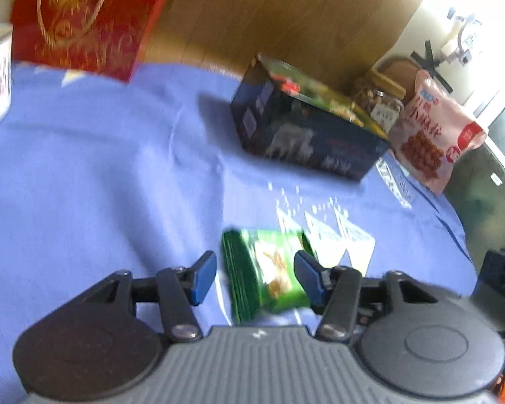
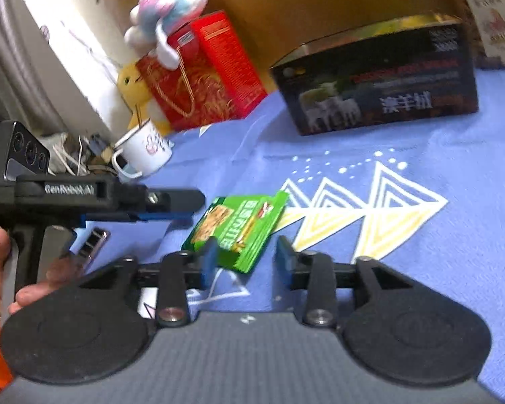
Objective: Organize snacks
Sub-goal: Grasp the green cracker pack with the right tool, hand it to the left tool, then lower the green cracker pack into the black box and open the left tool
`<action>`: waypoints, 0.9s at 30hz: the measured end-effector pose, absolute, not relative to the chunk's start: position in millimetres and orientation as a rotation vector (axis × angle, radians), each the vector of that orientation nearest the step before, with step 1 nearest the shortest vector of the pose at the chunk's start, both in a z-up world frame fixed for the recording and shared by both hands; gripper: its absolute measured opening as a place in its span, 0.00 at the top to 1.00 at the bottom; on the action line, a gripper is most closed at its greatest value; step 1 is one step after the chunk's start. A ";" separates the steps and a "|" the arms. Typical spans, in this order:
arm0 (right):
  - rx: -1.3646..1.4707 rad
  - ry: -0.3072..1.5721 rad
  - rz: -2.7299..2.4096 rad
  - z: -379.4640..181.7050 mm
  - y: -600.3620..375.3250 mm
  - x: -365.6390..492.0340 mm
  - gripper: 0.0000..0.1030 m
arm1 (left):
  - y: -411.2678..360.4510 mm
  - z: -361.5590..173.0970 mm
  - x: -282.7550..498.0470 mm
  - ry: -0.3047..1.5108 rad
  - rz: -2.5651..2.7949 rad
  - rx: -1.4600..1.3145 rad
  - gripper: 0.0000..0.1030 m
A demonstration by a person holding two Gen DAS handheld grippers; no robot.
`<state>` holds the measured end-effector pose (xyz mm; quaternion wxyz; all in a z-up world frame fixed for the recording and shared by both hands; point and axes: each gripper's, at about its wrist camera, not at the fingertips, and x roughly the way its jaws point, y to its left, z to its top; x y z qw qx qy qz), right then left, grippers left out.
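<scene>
A stack of green snack packets (image 1: 269,272) (image 2: 239,225) lies flat on the blue tablecloth (image 1: 84,185). My left gripper (image 1: 256,281) is low over it with its blue pads on either side of the stack, open and not pressing. In the right wrist view my right gripper (image 2: 246,262) is open too, and the near corner of the packets sits between its fingers. From there the left gripper (image 2: 198,202) shows side-on at the left, its tip just beside the packets, held by a person's hand (image 2: 3,256).
A dark box (image 1: 306,128) (image 2: 380,77) lies further back on the cloth. Beyond it stand a pink snack bag (image 1: 434,134) and a jar of nuts (image 1: 380,101). A red gift bag (image 1: 84,17), a white mug (image 2: 144,148) and a plush toy (image 2: 171,10) are at the left.
</scene>
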<state>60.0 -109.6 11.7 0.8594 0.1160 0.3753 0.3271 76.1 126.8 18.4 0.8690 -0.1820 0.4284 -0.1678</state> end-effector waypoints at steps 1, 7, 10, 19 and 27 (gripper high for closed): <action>0.205 0.777 0.681 14.4 -105.8 57.6 0.55 | 124.1 14.2 74.6 0.907 -0.373 -0.395 0.55; 0.031 0.713 0.634 18.0 -85.8 52.3 0.71 | 101.3 24.5 76.3 0.875 -0.370 -0.335 0.70; 0.091 0.655 0.600 31.1 -100.5 61.0 0.73 | 98.2 43.7 85.4 0.818 -0.407 -0.343 0.70; 0.100 0.477 0.497 82.7 -122.2 129.4 0.73 | 70.6 100.2 166.7 0.668 -0.448 -0.326 0.69; 0.058 0.510 0.462 61.9 -116.2 205.7 0.67 | 60.4 84.1 240.2 0.690 -0.303 -0.275 0.62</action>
